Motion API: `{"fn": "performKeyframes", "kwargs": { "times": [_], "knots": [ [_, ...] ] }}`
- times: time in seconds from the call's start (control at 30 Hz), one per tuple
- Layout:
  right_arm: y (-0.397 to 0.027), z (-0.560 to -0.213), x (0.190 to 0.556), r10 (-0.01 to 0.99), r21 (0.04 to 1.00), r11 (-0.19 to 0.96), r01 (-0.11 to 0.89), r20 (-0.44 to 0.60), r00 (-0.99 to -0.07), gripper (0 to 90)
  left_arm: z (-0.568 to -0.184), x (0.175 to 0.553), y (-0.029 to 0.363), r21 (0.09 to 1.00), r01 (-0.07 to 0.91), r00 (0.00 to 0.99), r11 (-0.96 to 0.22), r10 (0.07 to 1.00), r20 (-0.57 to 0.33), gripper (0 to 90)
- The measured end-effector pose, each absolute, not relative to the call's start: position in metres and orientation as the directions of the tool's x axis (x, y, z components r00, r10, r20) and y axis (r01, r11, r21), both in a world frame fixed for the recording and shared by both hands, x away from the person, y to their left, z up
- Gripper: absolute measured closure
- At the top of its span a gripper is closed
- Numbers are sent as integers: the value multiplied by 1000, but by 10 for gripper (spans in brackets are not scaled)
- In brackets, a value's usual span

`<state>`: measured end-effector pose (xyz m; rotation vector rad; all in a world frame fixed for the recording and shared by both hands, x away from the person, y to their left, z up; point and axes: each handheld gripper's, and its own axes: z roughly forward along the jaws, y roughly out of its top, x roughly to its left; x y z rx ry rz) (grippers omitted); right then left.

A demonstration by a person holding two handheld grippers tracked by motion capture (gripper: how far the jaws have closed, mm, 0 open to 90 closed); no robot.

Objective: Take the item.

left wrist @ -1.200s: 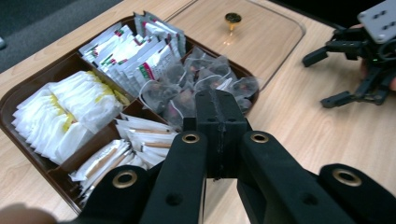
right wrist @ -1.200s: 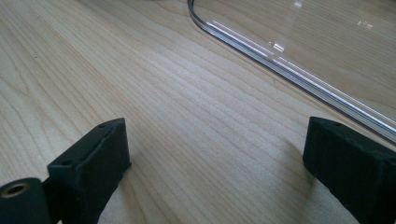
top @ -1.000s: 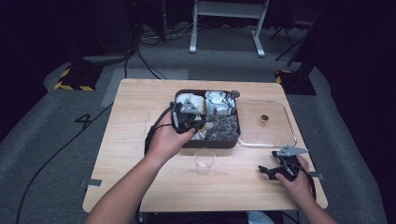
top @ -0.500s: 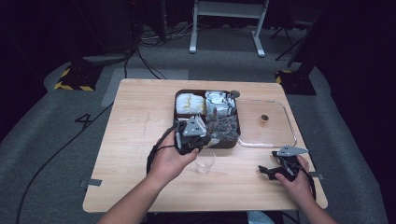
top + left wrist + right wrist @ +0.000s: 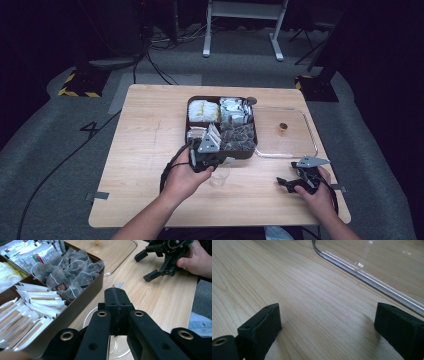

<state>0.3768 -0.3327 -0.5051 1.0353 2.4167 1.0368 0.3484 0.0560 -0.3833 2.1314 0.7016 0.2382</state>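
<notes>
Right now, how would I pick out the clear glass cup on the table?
Find the brown compartment box mid-table. Just in front of its near edge, under the left gripper, stands the glass cup. It is see-through and round, unlike the flat clear lid lying to the box's right.

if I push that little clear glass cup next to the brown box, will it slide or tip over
The glass cup looks short and wide-mouthed, so it would probably slide rather than tip. The wooden table seems smooth, so it may skid easily. Being clear glass, it is likely fragile, with the brown box close by.

Clear glass cup upright on table, just beside brown compartment box
</notes>
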Motion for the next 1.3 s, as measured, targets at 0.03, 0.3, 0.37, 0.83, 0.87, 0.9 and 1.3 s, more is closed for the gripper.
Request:
{"fn": "performKeyframes", "kwargs": {
  "times": [0.03,0.3,0.37,0.83,0.87,0.9,1.3],
  "knots": [
    [-333,-505,377,725,726,475,498,-3,-689,72,-384,348,56,787,396,822,-473,564,-75,900],
    [-333,-505,377,726,726,475,498,-3,-688,73,-389,345,57,790,398,820,-466,567,-79,900],
    [-333,-505,377,726,726,475,498,-3,-688,73,-391,345,57,792,401,819,-460,567,-86,900],
    [-333,-505,376,728,725,474,499,-4,-686,74,-396,341,59,786,411,818,-461,567,-95,659],
    [-333,-505,376,728,725,474,499,-4,-686,74,-396,342,60,790,412,815,-454,572,-97,648],
    [-333,-505,376,728,725,474,499,-4,-686,74,-396,342,61,794,409,812,-450,576,-92,624],
    [-333,-505,373,725,726,476,496,-4,-689,75,-388,343,81,805,401,777,-437,628,-46,490]
  ]
}}
